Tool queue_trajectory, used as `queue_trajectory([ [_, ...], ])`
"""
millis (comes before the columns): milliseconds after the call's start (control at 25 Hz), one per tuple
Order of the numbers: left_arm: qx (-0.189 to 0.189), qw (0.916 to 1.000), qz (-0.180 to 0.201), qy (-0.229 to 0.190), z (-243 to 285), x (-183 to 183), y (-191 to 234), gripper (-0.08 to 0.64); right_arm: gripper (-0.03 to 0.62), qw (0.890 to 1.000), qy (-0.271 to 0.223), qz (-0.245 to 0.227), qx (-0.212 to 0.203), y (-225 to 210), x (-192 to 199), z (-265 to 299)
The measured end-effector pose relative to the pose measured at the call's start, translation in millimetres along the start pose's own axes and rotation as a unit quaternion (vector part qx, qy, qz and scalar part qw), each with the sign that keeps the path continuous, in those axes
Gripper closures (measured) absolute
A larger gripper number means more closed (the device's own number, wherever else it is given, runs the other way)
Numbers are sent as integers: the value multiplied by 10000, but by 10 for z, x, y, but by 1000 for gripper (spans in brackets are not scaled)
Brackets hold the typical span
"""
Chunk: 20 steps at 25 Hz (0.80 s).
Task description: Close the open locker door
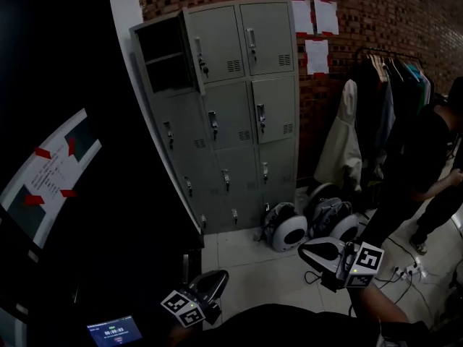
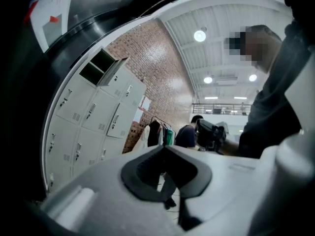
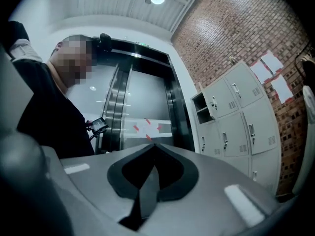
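Observation:
The grey locker bank (image 1: 231, 114) stands against the brick wall. Its top-left compartment (image 1: 163, 53) is open and dark inside, with a shelf. The open locker door (image 1: 187, 49) sticks out toward me almost edge-on. That door (image 2: 112, 72) juts from the bank in the left gripper view, and the open compartment (image 3: 201, 107) also appears in the right gripper view. My left gripper (image 1: 217, 277) hangs low at the bottom centre, jaws together, nothing held. My right gripper (image 1: 307, 250) is low at the right, also shut and empty. Both are far from the lockers.
Two white wheeled devices (image 1: 289, 231) lie on the floor at the lockers' foot. A clothes rack (image 1: 387, 92) with garments and a person in dark clothes (image 1: 427, 165) are at the right. Cables (image 1: 405, 270) cross the tiles. A dark panel with a white sign (image 1: 54, 172) fills the left.

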<state>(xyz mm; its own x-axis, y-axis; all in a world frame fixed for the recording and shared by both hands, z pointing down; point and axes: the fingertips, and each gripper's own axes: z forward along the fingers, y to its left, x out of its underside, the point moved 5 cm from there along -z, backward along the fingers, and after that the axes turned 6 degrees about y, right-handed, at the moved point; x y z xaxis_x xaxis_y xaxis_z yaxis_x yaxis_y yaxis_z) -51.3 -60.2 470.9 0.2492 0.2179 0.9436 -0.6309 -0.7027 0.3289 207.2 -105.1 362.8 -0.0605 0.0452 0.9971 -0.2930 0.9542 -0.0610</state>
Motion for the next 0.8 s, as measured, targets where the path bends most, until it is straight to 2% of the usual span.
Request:
queue_trajectory([
  [160, 159, 9997, 170, -53, 24, -344, 743, 560, 586, 9995, 29, -183, 260, -364, -212, 601],
  [280, 273, 9992, 290, -16, 16, -607, 1304, 560, 586, 9970, -14, -507, 590, -718, -354, 1033],
  [440, 348, 9988, 345, -62, 104, -841, 1936, 560, 586, 9936, -105, -791, 803, -1120, -530, 1460],
  [640, 205, 9994, 242, -125, 310, -914, 2476, 560, 586, 9926, -74, -915, 795, -1725, -595, 1801],
  [800, -164, 9996, 217, -107, 585, -933, 2878, 560, 586, 9923, -140, -1095, 568, -2389, -640, 2076],
])
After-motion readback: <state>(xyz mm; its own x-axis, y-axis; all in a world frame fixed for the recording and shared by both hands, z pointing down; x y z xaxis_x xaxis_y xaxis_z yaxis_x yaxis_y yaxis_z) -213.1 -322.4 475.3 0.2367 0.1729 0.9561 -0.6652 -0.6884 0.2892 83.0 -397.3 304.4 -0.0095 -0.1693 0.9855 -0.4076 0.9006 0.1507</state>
